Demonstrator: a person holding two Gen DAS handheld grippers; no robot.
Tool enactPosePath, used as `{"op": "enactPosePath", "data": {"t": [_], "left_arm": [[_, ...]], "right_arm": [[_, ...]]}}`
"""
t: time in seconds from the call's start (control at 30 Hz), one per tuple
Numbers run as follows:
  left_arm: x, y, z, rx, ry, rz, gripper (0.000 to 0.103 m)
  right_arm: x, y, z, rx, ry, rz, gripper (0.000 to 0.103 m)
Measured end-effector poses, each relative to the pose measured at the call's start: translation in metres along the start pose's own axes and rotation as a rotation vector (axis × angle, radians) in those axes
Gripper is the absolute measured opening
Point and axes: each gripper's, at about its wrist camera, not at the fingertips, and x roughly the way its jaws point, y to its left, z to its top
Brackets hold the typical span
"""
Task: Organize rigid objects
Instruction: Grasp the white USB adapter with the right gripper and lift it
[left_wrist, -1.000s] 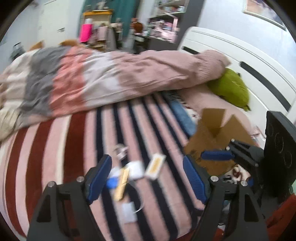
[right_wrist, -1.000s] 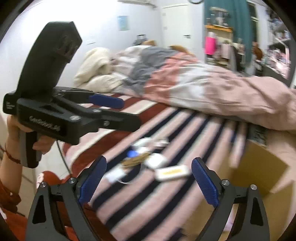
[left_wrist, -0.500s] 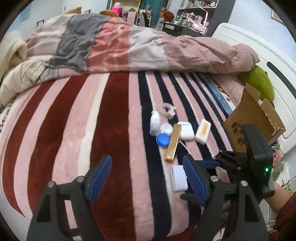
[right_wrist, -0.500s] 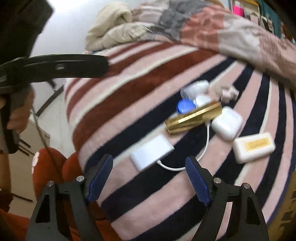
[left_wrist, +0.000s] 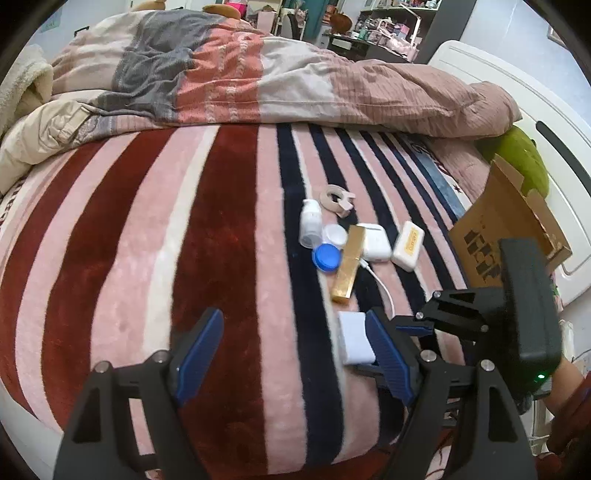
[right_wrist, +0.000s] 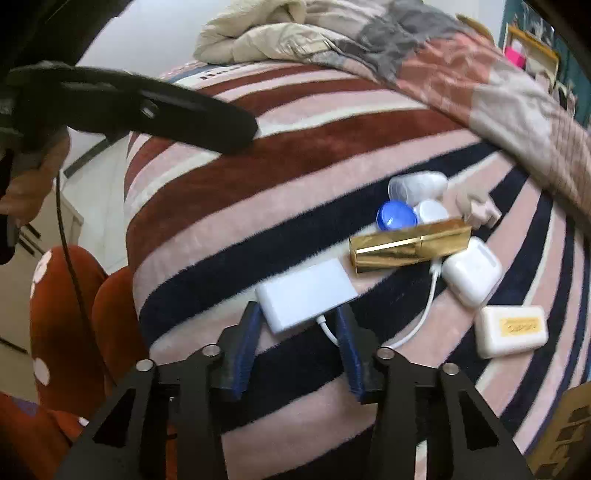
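Observation:
Small objects lie clustered on a striped blanket: a white adapter with cable (right_wrist: 306, 293) (left_wrist: 354, 338), a gold box (right_wrist: 410, 245) (left_wrist: 347, 264), a white earbud case (right_wrist: 472, 271) (left_wrist: 375, 242), a white soap bar (right_wrist: 511, 330) (left_wrist: 408, 245), a blue cap (right_wrist: 395, 216) (left_wrist: 325, 257), a small white bottle (left_wrist: 309, 223) and a beige ring (left_wrist: 337, 199). My right gripper (right_wrist: 297, 326) has its jaws narrowed around the adapter's near end. My left gripper (left_wrist: 291, 350) is open and empty, left of the adapter.
An open cardboard box (left_wrist: 506, 225) stands at the right by the white headboard (left_wrist: 517, 92). A green cushion (left_wrist: 524, 158) lies behind it. A rumpled quilt (left_wrist: 258, 74) covers the far side of the bed. The bed edge is near me.
Both grippers moved down toward the bed and the cluster. My right gripper's jaws narrowed from wide open to close around the white adapter.

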Motion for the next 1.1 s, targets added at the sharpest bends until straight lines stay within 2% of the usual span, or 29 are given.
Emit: {"op": "enactPosePath", "data": {"t": [0.03,0.07,0.1,0.17,0.27,0.33,0.37,0.4,0.43,0.47,0.5,0.73,0.8,0.83,0.87,0.9,1.1], "left_arm": [[-0.001,-0.001,0.0,0.001,0.001,-0.011,0.076],[-0.002,-0.004,0.0,0.002,0.001,-0.028,0.076],[-0.005,-0.007,0.0,0.003,0.0,-0.048,0.076],[-0.009,-0.013,0.0,0.01,-0.007,-0.056,0.076],[-0.014,-0.019,0.0,0.017,-0.019,-0.031,0.076],[-0.015,-0.017,-0.001,0.007,-0.017,-0.026,0.076],[-0.014,-0.016,-0.002,0.003,-0.013,-0.022,0.076],[-0.014,-0.015,-0.004,0.002,-0.009,-0.015,0.076],[-0.013,-0.014,-0.004,0.001,-0.006,-0.01,0.076],[-0.012,-0.012,-0.005,0.0,-0.001,-0.003,0.076],[-0.01,-0.01,-0.006,-0.003,0.004,0.001,0.076],[-0.007,0.001,-0.007,-0.026,0.013,0.001,0.076],[-0.007,0.002,-0.009,-0.03,0.016,0.002,0.076],[-0.006,0.003,-0.01,-0.031,0.019,0.001,0.076],[-0.006,0.004,-0.011,-0.03,0.023,0.001,0.076],[-0.006,0.004,-0.013,-0.03,0.027,-0.001,0.076],[-0.004,0.0,-0.019,-0.041,0.053,-0.081,0.076]], "right_arm": [[-0.004,0.003,0.001,-0.014,-0.011,-0.007,0.032],[-0.01,0.006,0.001,-0.026,-0.026,-0.008,0.018],[-0.015,0.008,0.002,-0.031,-0.039,-0.009,0.012],[-0.027,0.009,0.006,-0.029,-0.066,0.004,0.006],[-0.039,0.007,0.01,-0.018,-0.093,0.034,0.006],[-0.033,0.002,0.008,0.003,-0.052,0.054,0.007],[-0.026,-0.003,0.008,0.021,-0.03,0.059,0.013],[-0.02,-0.008,0.005,0.045,-0.01,0.064,0.026],[-0.016,-0.011,0.003,0.06,-0.008,0.07,0.034],[-0.014,-0.014,0.002,0.07,-0.014,0.075,0.047],[-0.012,-0.017,0.002,0.081,-0.027,0.08,0.051],[0.01,-0.019,0.009,0.088,-0.008,0.136,0.052],[0.019,-0.016,0.011,0.092,0.0,0.121,0.051],[0.019,-0.015,0.011,0.093,-0.006,0.119,0.049],[0.02,-0.013,0.012,0.09,-0.013,0.111,0.04],[0.019,-0.011,0.012,0.085,-0.016,0.105,0.036],[-0.002,0.008,0.01,0.024,-0.07,0.098,0.026]]}}
